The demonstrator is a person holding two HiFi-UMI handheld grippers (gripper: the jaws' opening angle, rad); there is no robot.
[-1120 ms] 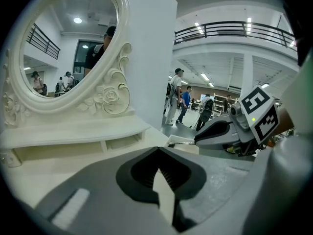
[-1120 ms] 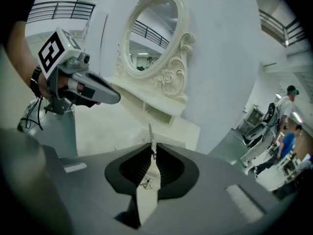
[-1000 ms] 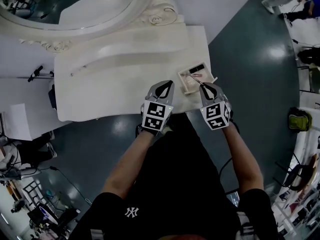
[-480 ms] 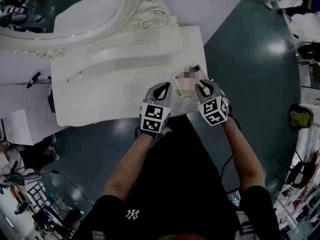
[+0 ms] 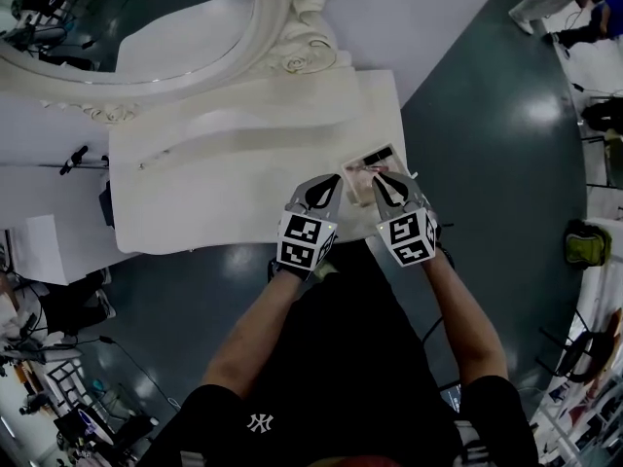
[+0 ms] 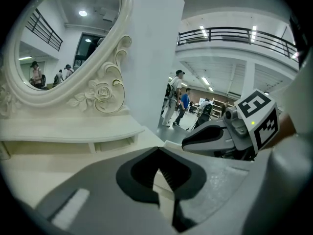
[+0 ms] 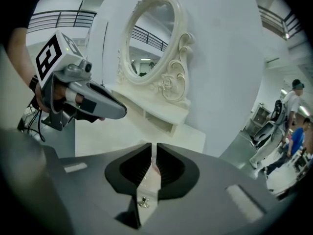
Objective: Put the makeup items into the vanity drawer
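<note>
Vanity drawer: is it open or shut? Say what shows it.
Open: in the head view the drawer juts past the front edge of the vanity top, its inside visible from above.

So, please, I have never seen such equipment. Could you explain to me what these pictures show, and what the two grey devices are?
The grey devices are hand tools, not a robot. A person holds the left gripper and the right gripper, and each has two jaws. The head view comes from a camera on the person's head and looks down on a white vanity table with a mirror. Its small drawer is open, with small items inside, too tiny to name. The two gripper views come from cameras riding on the grippers. The left jaws are closed on nothing. The right jaws stand a narrow slit apart over the drawer. Something pale pink shows there, and I cannot tell whether it is held.
</note>
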